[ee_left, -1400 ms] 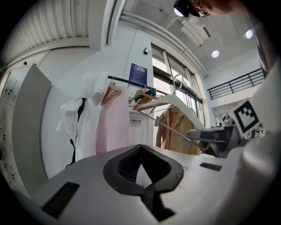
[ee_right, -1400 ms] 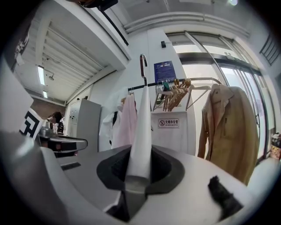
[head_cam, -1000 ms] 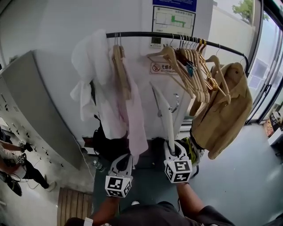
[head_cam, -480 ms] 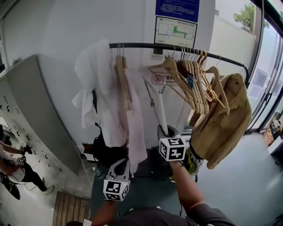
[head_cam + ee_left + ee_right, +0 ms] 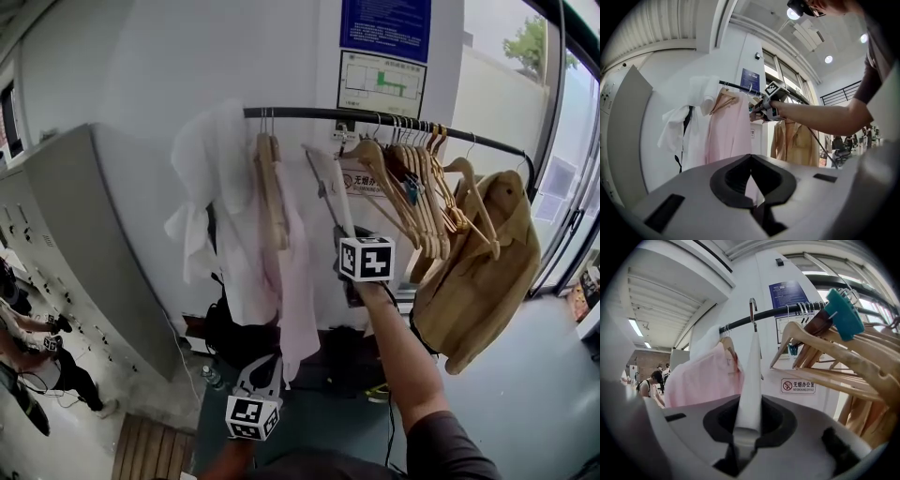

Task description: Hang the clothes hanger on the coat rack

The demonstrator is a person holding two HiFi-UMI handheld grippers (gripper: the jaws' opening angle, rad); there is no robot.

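A white hanger (image 5: 330, 187) with a metal hook (image 5: 752, 310) stands upright in my right gripper (image 5: 345, 246), which is shut on its lower end. In the right gripper view the white hanger (image 5: 751, 376) rises from between the jaws, its hook level with the black coat-rack rail (image 5: 783, 311). In the head view the hook sits just below the rail (image 5: 375, 117), between the pink garment (image 5: 286, 272) and the wooden hangers (image 5: 412, 187). My left gripper (image 5: 262, 361) hangs low and shut, with nothing in it, pointing at the garments.
A white garment (image 5: 211, 187) and the pink one hang at the rail's left end. A tan jacket (image 5: 478, 272) hangs at the right end behind several wooden hangers. A grey cabinet (image 5: 75, 244) stands to the left, glass doors to the right.
My right gripper has risen and moved away from me with the white hanger, bringing its hook up near the rail. The left gripper has stayed low.
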